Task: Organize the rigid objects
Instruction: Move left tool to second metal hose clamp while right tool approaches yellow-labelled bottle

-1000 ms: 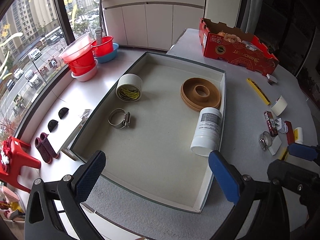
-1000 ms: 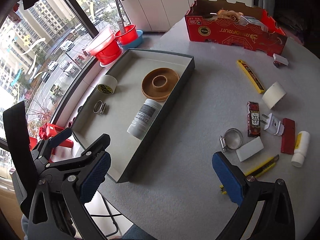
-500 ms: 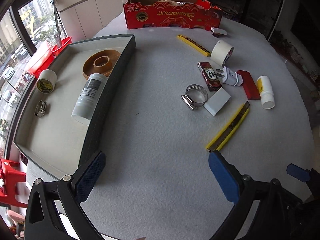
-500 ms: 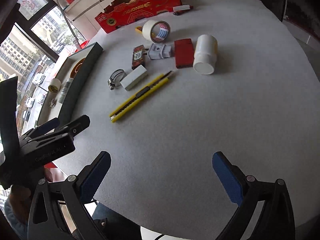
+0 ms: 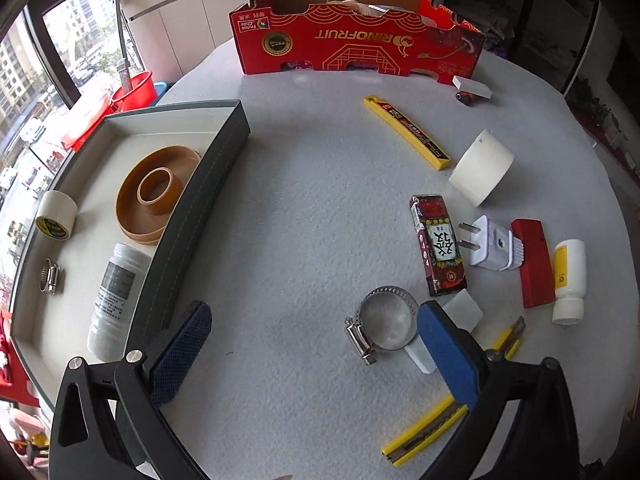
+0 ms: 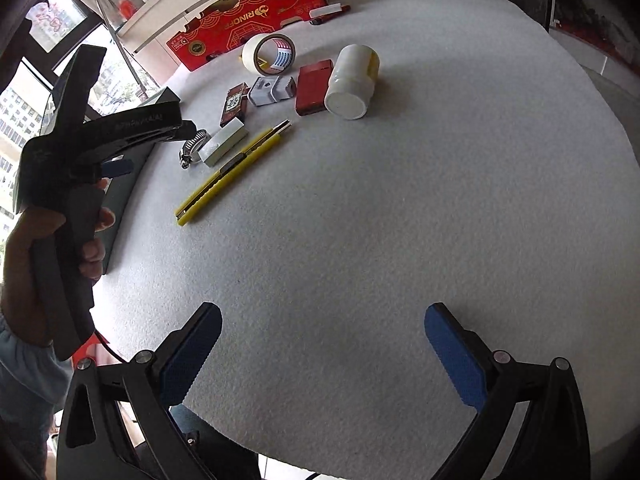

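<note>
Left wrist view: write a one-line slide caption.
Open left claw hovers near a hose clamp among loose items on the table; the tray holds four objects.

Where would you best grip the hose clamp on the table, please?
Grip the hose clamp across its thin band, coming from above with the left hand-held gripper. The ring lies flat, so only its rim stands up; avoid the screw housing and the white block touching its right.

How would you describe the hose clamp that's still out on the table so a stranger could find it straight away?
Start at the grey tray, then cross the white table to the clutter on its right. The hose clamp is the nearest piece there, a bare metal ring with a screw, the only silver loop.
</note>
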